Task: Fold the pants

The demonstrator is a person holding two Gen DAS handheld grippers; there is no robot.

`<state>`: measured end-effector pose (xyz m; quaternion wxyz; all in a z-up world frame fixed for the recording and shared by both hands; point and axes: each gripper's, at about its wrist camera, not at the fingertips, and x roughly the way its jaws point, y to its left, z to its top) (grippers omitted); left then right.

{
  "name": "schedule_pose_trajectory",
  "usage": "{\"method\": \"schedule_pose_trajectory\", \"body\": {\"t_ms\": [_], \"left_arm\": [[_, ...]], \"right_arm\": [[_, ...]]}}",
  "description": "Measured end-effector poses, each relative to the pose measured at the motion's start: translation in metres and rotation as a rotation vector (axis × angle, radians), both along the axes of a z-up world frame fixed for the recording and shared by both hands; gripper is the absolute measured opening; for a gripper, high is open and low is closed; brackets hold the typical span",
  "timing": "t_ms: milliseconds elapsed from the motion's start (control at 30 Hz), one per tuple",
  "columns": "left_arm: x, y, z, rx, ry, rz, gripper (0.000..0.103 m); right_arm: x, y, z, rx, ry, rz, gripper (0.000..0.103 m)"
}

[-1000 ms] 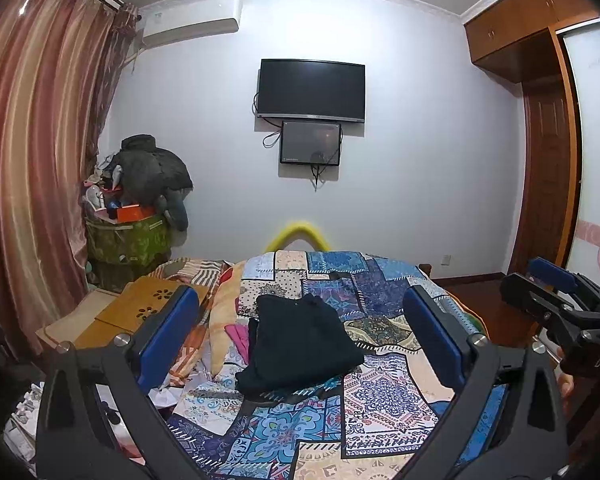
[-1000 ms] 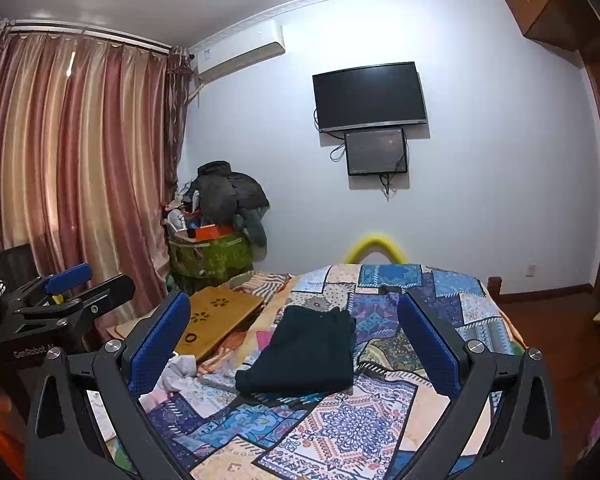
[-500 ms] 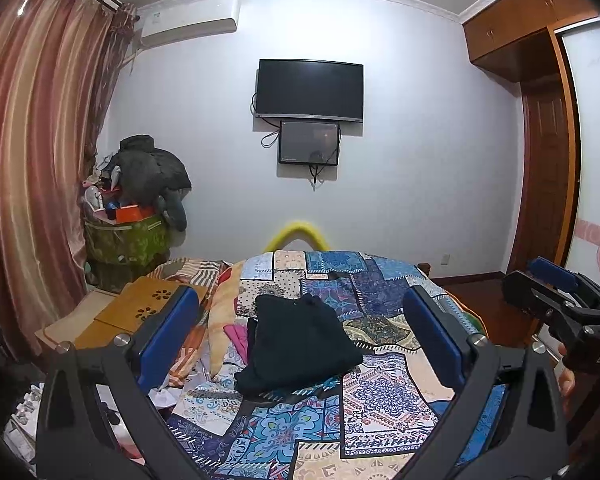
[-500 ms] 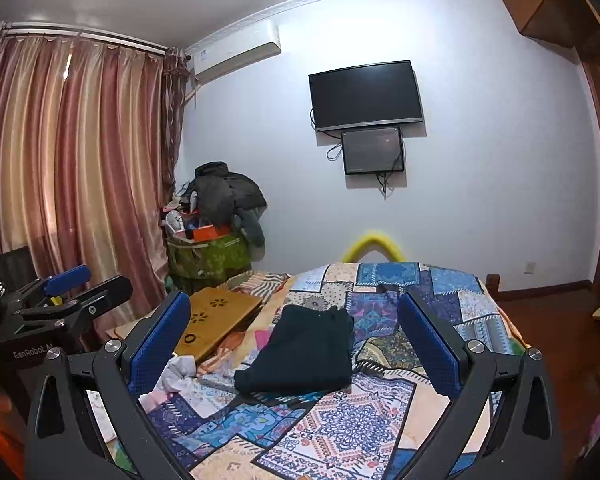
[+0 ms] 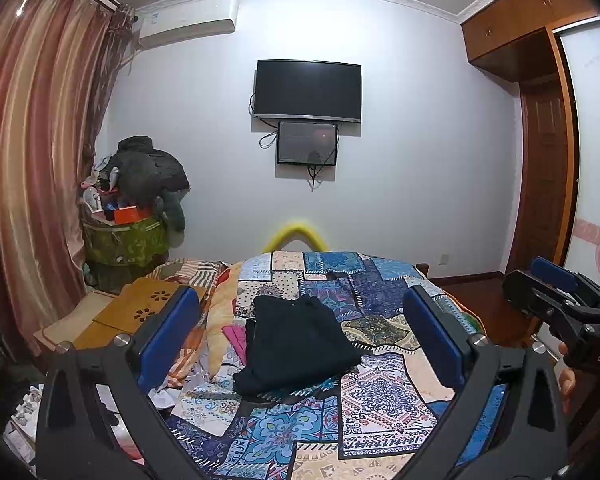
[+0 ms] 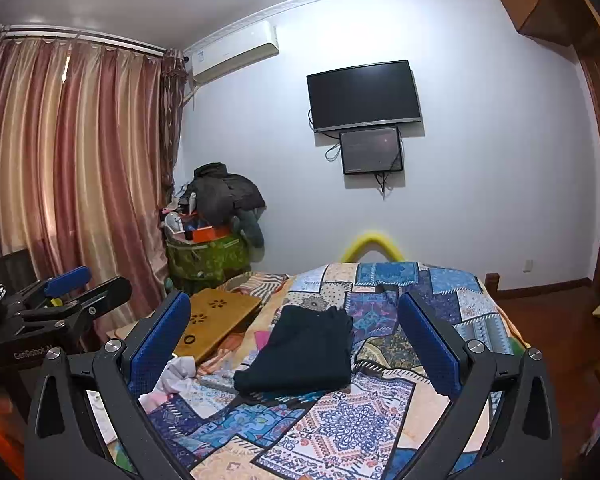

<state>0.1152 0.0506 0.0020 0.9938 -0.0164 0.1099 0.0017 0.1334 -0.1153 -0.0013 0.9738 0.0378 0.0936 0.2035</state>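
Dark pants (image 5: 295,344) lie folded in a compact stack on the patchwork bedspread (image 5: 372,400); they also show in the right wrist view (image 6: 304,352). My left gripper (image 5: 300,336) is open and empty, held well back from and above the bed, jaws wide apart. My right gripper (image 6: 295,340) is also open and empty, at a similar distance. The right gripper shows at the right edge of the left wrist view (image 5: 560,304), and the left gripper at the left edge of the right wrist view (image 6: 59,300).
A wooden lap table (image 6: 215,320) and loose clothes (image 6: 175,376) lie left of the bed. A pile of bags and coats (image 5: 135,208) stands by the curtain (image 5: 31,160). A TV (image 5: 308,88) hangs on the far wall. A wardrobe (image 5: 540,160) stands at right.
Both views have drifted slightly; the pants lie unmoved and both grippers stay open.
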Motion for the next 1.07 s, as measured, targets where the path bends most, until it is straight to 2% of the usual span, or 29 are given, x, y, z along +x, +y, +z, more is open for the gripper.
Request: {"method": "schedule_pose_trajectory", "body": {"t_ms": [1067], "left_arm": [[0.0003,0.0041,-0.0030,0.003,0.018,-0.049,0.103]], "right_arm": [[0.0040,0.0026,-0.0034,-0.010,0.020,0.013,0.103]]}}
